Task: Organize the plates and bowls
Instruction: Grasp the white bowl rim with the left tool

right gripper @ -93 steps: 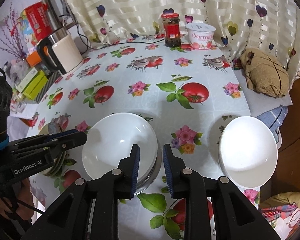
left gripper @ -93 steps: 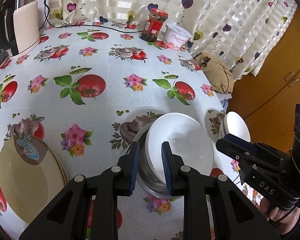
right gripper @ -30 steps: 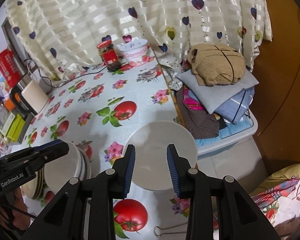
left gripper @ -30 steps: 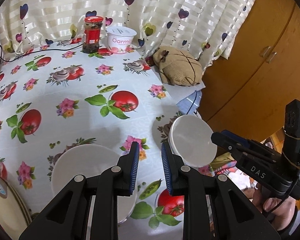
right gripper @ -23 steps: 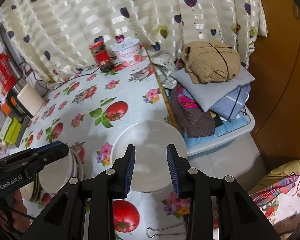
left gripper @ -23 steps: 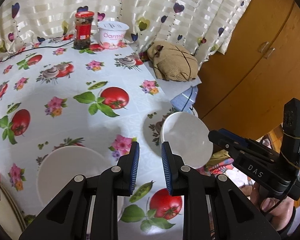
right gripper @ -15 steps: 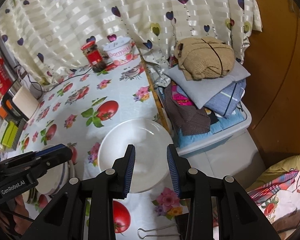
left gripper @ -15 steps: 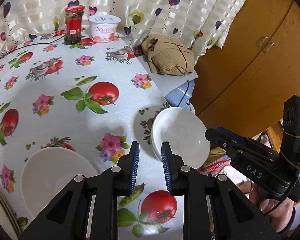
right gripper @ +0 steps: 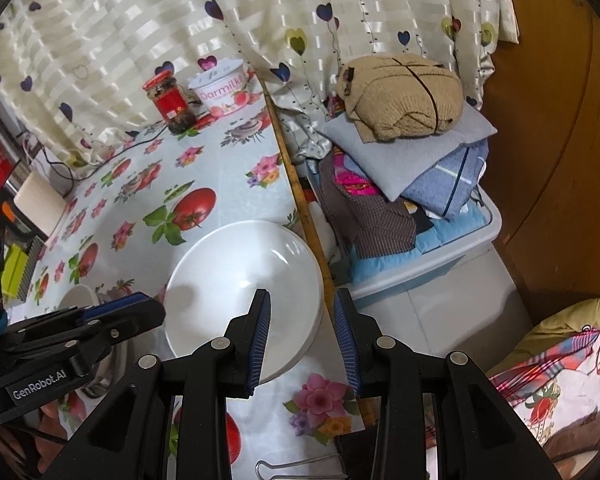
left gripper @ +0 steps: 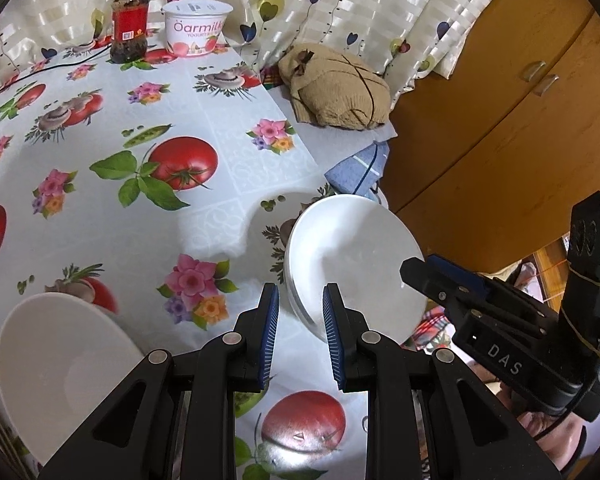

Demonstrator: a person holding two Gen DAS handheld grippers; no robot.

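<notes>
A tabletop under a tomato-and-flower cloth fills the room's near side, with a heart-print curtain behind it and a bin of folded clothes past its right edge.

To the left of my left jaws sits a white bowl, low and close. Far ahead of them stand a jar and a tub by the curtain. Just ahead and right of those jaws, right at the tabletop's edge, is the second bowl, which looks like more than one nested. My left jaws stand parted and empty, their right finger close to its near rim; I cannot tell whether it touches.

My right jaws are also parted and empty, hovering over the same bowl, the left finger above its inside, the right finger outside its rim toward the tabletop edge. Both grippers point forward and down.

I judge the step to be picking up this edge bowl to stack it on the other. Next I must drop the right jaws astride the rim and close firmly, since it sits near the drop.
</notes>
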